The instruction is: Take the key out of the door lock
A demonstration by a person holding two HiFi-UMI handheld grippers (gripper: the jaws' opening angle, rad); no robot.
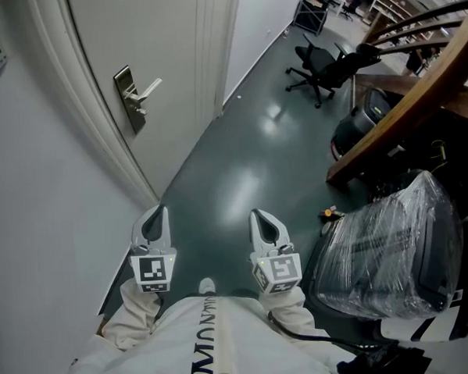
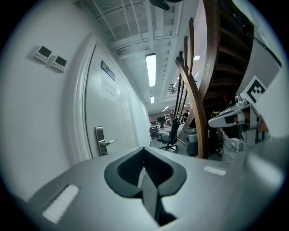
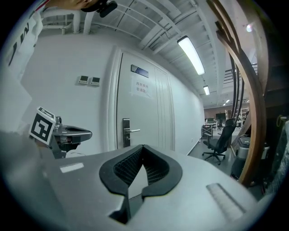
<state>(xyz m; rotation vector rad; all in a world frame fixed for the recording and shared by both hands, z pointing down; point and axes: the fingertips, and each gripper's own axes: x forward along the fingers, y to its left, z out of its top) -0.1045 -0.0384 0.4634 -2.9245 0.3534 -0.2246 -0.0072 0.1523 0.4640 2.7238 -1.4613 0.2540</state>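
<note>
Hallway, lock [image 1: 128, 99] beyond left gripper [image 1: 160, 211], key unclear

The left hand-held gripper [image 1: 160, 212] and the right hand-held gripper [image 1: 257, 215] are side by side, a little apart, and point forward. The jaws of both are closed together on nothing. White sleeves [image 1: 136, 311] cover the arms.

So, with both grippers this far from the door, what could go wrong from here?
The key is too small to make out on the lock plate, so the aim could be off. The lever handle juts out and could be knocked. The left gripper and right gripper are both shut, and would shove the key unless opened.
</note>
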